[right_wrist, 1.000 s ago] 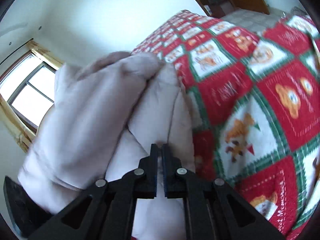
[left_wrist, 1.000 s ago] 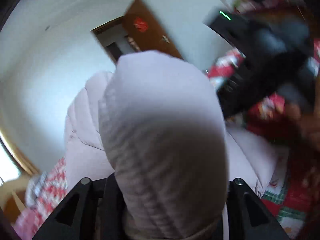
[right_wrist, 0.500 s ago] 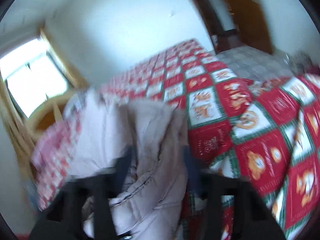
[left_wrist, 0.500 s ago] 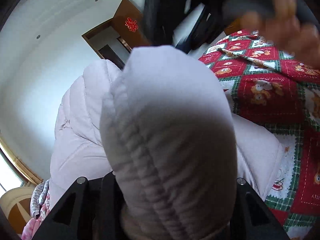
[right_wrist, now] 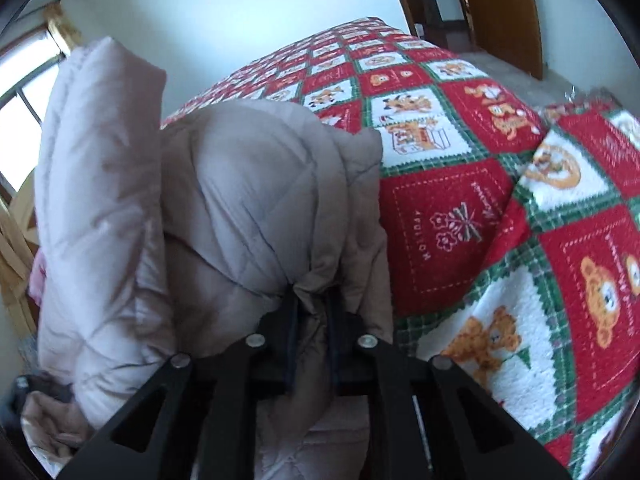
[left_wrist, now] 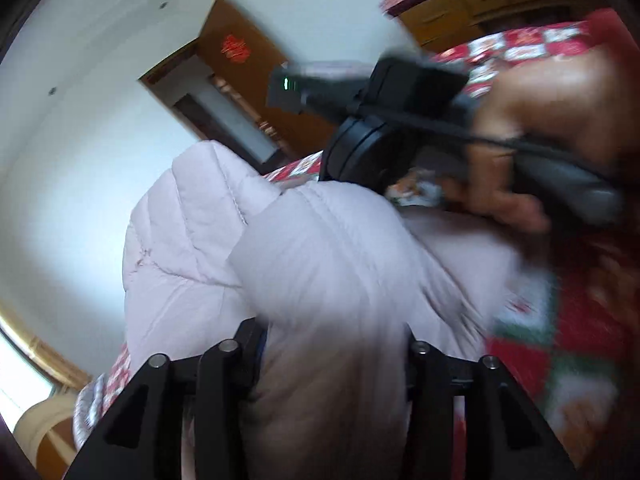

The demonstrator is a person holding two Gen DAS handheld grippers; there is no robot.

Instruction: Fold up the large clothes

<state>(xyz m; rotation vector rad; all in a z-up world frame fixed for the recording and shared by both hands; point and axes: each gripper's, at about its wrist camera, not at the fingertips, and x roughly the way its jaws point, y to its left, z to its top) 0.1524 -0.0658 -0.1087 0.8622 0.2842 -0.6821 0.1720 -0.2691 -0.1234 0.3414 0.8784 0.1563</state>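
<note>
Compared with the frame one second earlier, a lower, flatter bulge of the pale padded jacket (left_wrist: 320,264) is seen between the fingers of the left gripper (left_wrist: 334,344), where a tall rounded mass stood before; the right gripper (left_wrist: 372,136), held in a hand (left_wrist: 520,168), is now seen across the upper right of the left wrist view, blurred. In the right wrist view the jacket has spread wider across the frame, and a bunch of its fabric is now held between fingers that were nearly together and empty.

The left gripper's jaws are opening, with a thick fold of the jacket (right_wrist: 260,208) between them; both inner faces are met by the fabric, and the fold fills the gap from side to side.

The right gripper (right_wrist: 312,312) is clamped on a gathered pinch of the jacket; its jaws are closing, and the cloth is creased tightly at the fingertips.

The jacket is lifted between both grippers above the quilt (right_wrist: 480,200), a red, green and white patchwork with bear motifs that covers the bed. One padded panel is raised at the left of the right wrist view, in front of a window (right_wrist: 24,92).

A brown door (left_wrist: 248,60) with a red ornament is visible on the white wall behind the jacket
</note>
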